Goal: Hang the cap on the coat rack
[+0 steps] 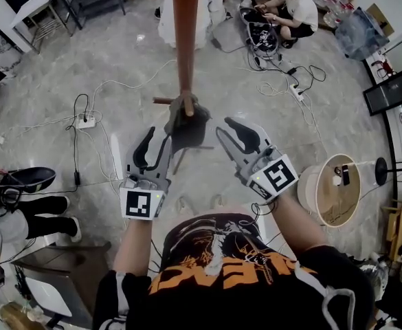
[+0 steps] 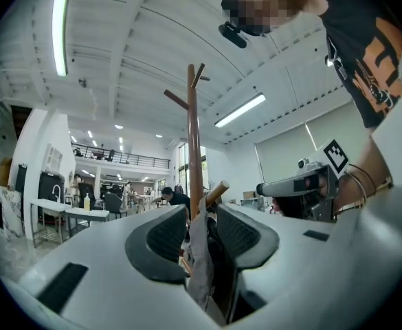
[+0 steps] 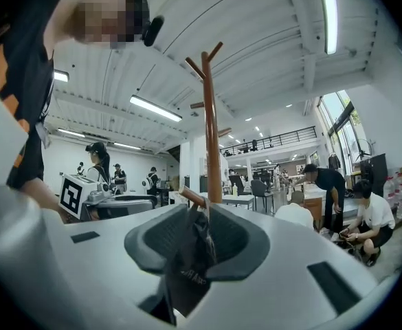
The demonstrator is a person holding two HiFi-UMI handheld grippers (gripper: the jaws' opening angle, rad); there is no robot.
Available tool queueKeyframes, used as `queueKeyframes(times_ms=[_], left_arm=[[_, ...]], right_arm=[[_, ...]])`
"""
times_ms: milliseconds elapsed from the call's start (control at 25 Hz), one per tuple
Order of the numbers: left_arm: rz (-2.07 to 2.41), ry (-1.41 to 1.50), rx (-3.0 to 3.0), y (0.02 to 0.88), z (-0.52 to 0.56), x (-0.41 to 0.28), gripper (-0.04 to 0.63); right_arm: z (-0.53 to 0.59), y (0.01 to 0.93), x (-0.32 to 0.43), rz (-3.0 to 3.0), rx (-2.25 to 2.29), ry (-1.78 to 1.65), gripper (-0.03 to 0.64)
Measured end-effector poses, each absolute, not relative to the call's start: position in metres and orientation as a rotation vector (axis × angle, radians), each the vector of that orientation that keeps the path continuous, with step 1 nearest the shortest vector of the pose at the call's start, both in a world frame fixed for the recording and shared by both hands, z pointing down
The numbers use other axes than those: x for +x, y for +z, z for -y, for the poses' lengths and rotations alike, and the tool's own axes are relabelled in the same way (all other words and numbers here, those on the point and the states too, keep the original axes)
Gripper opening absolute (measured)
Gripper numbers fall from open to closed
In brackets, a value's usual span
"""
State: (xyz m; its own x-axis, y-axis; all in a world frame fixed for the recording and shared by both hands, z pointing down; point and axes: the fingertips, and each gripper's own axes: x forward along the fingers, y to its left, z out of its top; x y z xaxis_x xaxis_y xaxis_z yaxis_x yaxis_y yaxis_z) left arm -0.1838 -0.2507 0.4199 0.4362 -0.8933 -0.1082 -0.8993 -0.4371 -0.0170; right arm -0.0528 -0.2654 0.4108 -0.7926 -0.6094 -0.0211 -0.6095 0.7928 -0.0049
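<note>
Left gripper point(image 1: 159, 137) stands open round the cap point(image 1: 187, 126); right gripper point(image 1: 229, 130) pinches it. Pulling away unreleased could drag it off the near peg point(image 2: 216, 192) of the rack point(image 1: 185, 40).

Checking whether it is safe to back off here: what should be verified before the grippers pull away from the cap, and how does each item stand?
1. The cap draped over a peg of the coat rack: ok, the peg pokes out above the fabric.
2. The left gripper off the cap: ok, jaws apart, fabric loose between them.
3. The right gripper off the cap: cannot tell, fabric fills its gap.
4. The coat rack upright: ok.
</note>
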Motion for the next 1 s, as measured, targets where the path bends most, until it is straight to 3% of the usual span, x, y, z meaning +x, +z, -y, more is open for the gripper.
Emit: queueKeyframes(times_ms=[200, 480, 1000], left_arm=[[-1.634, 0.110, -2.572, 0.389, 0.215, -0.192, 0.071], [-1.619, 0.072, -2.665, 0.366, 0.183, -0.194, 0.025], [-1.605, 0.080, -2.663, 0.347, 0.182, -0.183, 0.023]], right_arm=[[0.229, 0.384, -0.029, -2.949, -0.992, -0.026, 0.015], [0.209, 0.356, -0.018, -2.941, -0.957, -0.044, 0.014], [0.203, 0.339, -0.023, -2.956, -0.971, 0.024, 0.014]])
